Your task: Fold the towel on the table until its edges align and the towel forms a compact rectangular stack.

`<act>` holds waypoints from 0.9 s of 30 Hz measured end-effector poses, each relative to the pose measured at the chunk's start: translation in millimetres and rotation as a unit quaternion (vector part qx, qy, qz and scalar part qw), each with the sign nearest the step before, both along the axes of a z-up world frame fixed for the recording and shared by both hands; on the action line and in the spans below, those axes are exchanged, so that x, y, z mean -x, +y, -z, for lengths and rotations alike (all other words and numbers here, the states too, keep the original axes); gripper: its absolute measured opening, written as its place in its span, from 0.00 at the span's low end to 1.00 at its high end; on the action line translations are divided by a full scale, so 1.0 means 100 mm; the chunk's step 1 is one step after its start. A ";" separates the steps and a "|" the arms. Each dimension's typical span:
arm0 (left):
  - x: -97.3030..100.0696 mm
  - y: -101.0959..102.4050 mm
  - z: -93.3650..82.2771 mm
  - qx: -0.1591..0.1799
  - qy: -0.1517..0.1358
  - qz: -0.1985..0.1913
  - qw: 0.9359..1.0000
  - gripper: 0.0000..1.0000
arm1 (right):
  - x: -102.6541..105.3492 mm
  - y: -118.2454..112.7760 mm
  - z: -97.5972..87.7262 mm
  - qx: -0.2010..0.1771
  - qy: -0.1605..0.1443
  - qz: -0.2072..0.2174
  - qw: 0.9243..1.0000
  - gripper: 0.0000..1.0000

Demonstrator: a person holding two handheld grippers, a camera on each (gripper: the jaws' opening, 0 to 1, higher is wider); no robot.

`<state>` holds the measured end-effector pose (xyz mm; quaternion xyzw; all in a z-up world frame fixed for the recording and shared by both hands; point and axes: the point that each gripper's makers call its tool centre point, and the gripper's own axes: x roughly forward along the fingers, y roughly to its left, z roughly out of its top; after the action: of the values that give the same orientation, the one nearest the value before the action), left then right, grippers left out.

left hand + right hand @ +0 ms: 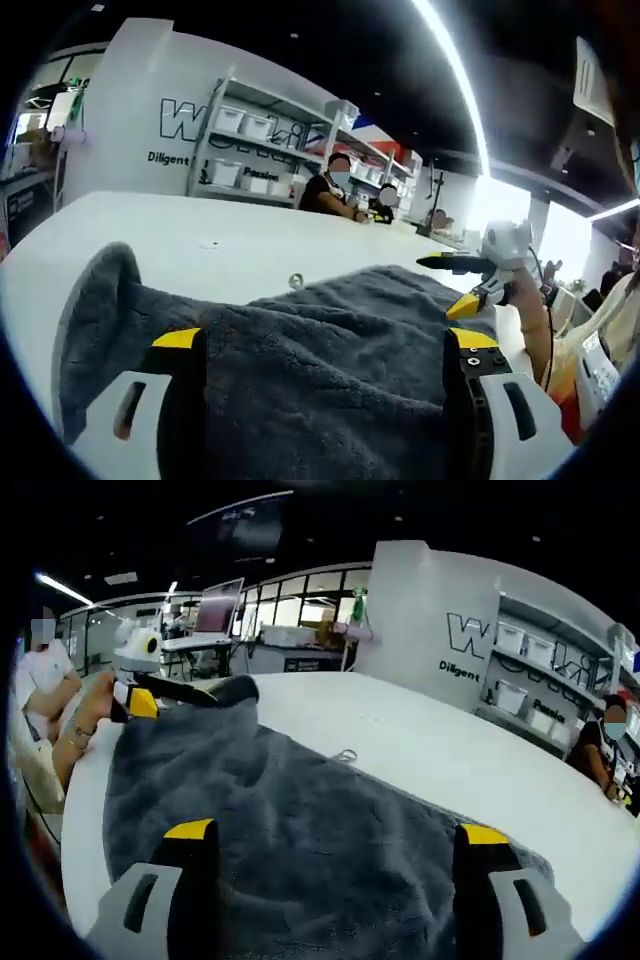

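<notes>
A dark grey towel (330,350) lies spread on the white table (150,230). My left gripper (325,340) hovers low over it, jaws wide apart and open, with the cloth running between and under the yellow tips. Its left edge bulges up in a rounded fold. In the right gripper view the towel (300,820) stretches away flat, and my right gripper (336,832) stands open above its near part. The right gripper (468,285), held by a hand, sits at the towel's far right edge. The left gripper (170,692) rests at the towel's far left corner.
A small clear object (296,281) lies on the table (430,750) just past the towel's edge, seen too as a clear object (346,755). Shelves with white bins (250,150) and seated people (330,190) are beyond the table. A person's arm (70,730) is at the left.
</notes>
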<state>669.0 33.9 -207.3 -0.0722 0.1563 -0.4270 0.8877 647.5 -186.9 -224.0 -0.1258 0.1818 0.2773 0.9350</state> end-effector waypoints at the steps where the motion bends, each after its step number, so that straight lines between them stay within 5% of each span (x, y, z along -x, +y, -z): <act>1: 0.00 0.00 0.00 0.001 0.001 0.001 1.000 0.96 | 0.02 0.00 0.05 -0.001 0.005 0.001 1.000 0.99; 12: -0.06 0.01 -0.02 -0.010 -0.010 0.002 1.000 0.91 | 0.08 -0.06 0.17 0.008 0.016 0.012 1.000 0.99; 17: -0.23 0.17 -0.26 -0.011 -0.037 -0.034 0.999 0.87 | 0.06 -0.05 0.16 0.052 -0.004 0.014 0.999 0.99; 22: -0.56 0.52 -0.26 -0.074 -0.041 -0.089 0.992 0.77 | 0.10 0.06 0.13 0.056 -0.012 -0.005 0.998 0.99; 27: -0.80 0.70 -0.38 -0.073 -0.063 -0.112 0.989 0.71 | 0.11 0.07 0.15 0.069 -0.010 -0.011 0.998 0.99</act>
<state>748.8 104.1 -169.1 0.0026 0.1222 -0.3164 0.9407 636.1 -179.5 -238.9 -0.1943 0.1900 0.2735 0.9227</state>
